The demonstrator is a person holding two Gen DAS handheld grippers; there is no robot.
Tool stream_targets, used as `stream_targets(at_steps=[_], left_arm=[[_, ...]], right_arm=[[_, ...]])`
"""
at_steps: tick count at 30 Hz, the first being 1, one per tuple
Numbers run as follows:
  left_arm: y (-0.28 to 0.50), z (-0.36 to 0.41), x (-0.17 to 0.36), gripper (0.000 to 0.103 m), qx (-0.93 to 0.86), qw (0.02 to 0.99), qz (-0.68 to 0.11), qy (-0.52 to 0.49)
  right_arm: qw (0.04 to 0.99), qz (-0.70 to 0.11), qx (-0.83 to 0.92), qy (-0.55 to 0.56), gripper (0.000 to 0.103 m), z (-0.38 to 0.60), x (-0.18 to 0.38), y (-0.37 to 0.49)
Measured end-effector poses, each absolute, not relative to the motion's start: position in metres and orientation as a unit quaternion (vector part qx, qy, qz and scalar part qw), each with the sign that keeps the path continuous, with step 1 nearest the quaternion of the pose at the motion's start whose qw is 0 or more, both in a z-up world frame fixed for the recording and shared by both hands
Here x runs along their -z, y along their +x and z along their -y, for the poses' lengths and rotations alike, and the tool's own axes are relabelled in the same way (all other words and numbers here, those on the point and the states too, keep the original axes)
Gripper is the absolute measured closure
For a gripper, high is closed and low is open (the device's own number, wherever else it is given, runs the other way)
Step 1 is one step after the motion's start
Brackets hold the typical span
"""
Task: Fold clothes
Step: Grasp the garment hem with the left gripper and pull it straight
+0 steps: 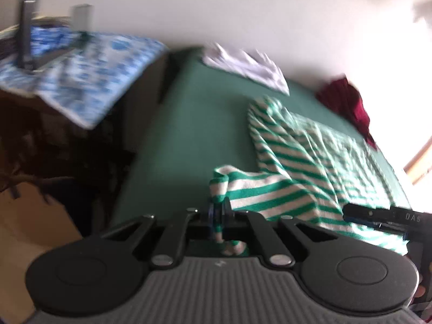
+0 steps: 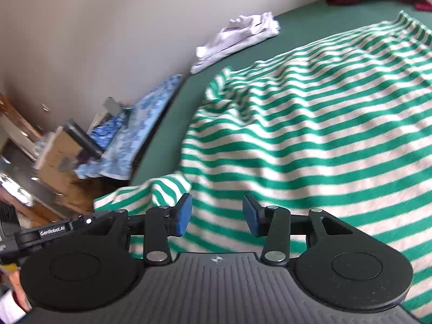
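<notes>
1. Left wrist view shows the left gripper [image 1: 218, 210] pinched tight on a bunched corner of the striped top [image 1: 305, 162].
2. Its soft, light cloth looks floppy, so I think edges and corners are the best places to hold.
3. Green and white stripes run across it, with lots of wrinkles.
4. It lies spread over the green bed [image 1: 189, 124], one corner lifted.
5. Right gripper [image 2: 217, 216] hangs just above the top with its fingers wide apart, holding nothing.
</notes>
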State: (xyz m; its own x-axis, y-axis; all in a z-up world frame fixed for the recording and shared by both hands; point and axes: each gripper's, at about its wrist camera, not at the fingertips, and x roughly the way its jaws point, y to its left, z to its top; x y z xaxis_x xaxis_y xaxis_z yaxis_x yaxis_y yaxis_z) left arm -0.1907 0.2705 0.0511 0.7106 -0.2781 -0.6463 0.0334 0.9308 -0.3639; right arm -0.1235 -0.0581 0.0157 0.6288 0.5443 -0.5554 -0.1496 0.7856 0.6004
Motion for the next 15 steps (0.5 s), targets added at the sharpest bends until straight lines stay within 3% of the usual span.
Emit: stream_targets(at_steps=[7,10,13,15], left_arm=[[-0.294,-0.32,-0.088,0.103,0.041,0.916,-0.354,-0.182],[-0.308,-0.32,-0.072,0.103,0.033,0.908,-0.384,-0.163],[-0.314,-0.315,-0.05,0.102,0.028,0.898,-0.414,-0.145],[-0.318,-0.311,-0.035,0.094,0.026,0.891,-0.433,-0.134]], right_arm=[[0.797,-0.381,-0.4,0.244,0.052,0.033,-0.047,-0.157],[0.771,-0.397,-0.467,0.171,0.043,0.009,-0.053,-0.176],[0.747,-0.43,-0.494,0.112,0.043,-0.014,-0.042,-0.189],[0.746,-0.445,-0.49,0.072,0.043,-0.025,-0.035,-0.197]])
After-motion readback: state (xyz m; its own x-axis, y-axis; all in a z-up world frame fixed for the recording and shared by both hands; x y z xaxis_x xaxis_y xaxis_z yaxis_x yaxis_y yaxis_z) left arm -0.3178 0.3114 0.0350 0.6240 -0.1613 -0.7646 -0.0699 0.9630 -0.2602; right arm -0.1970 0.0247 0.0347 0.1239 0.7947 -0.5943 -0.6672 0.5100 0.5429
